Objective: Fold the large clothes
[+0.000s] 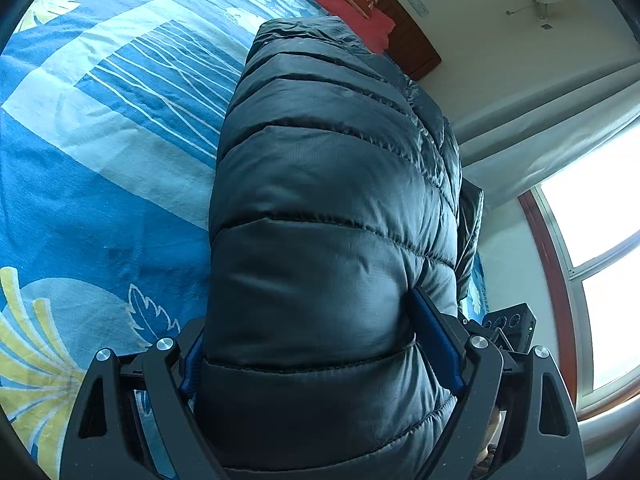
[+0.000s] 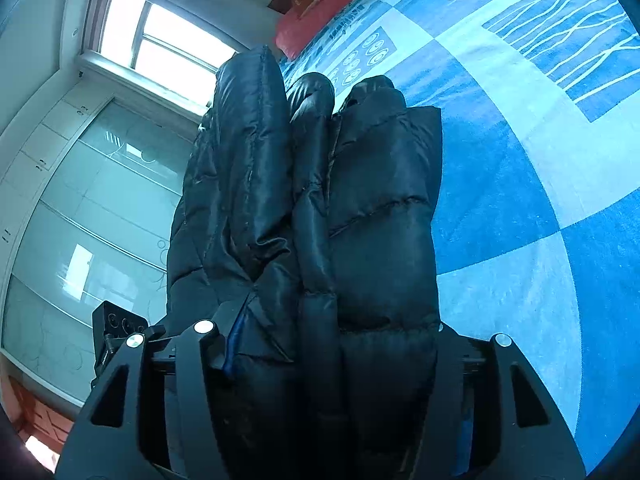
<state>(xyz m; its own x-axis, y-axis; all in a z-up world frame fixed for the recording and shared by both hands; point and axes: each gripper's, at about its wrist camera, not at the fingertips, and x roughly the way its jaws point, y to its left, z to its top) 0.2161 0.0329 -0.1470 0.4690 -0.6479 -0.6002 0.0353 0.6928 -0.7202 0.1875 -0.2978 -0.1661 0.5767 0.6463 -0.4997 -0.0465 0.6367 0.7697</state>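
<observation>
Left gripper [image 1: 320, 360]: jaws spread wide, clamping folded dark puffer jacket [image 1: 332, 200] over blue bedsheet [image 1: 100, 200]; right gripper [image 2: 332, 360]: pinching stacked layers. Risk: slippery padding springs apart, fold collapses if grip loosens

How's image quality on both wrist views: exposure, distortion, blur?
Left wrist: window blown out white, strong fisheye bending of the bedsheet, puffer jacket sharp with soft sheen. Right wrist: window overexposed, jacket backlit and underexposed, dark vignette in the corners; no motion blur in either.
</observation>
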